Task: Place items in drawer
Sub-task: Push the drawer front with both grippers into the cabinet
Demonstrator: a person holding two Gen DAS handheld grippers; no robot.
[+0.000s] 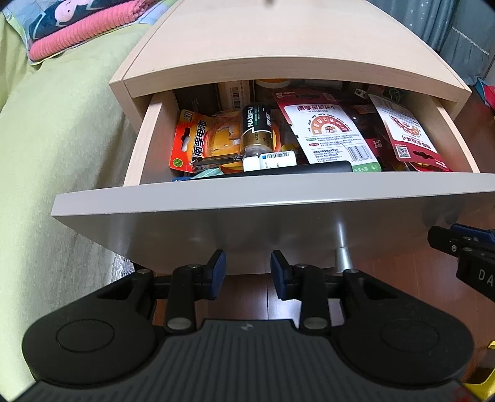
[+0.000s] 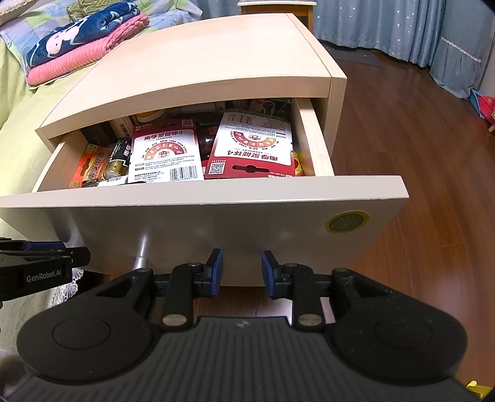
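The top drawer (image 1: 269,198) of a pale wooden nightstand (image 2: 198,62) stands pulled out, seen from both wrists. Inside lie battery packs (image 1: 331,133) (image 2: 250,148), a large black-and-gold battery (image 1: 255,126) (image 2: 116,160), an orange card pack (image 1: 188,142) and a black flat item (image 1: 297,169) along the front. My left gripper (image 1: 248,269) hangs open and empty below the drawer front (image 2: 198,213). My right gripper (image 2: 241,267) is open and empty too, just before the drawer front. A metal handle (image 1: 342,247) (image 2: 141,250) sticks out of the front.
A bed with a green cover (image 1: 52,154) lies left of the nightstand, with folded pink and blue blankets (image 2: 83,40) on it. Wooden floor (image 2: 417,154) spreads to the right, and blue curtains (image 2: 402,27) hang behind. Each gripper shows at the other view's edge.
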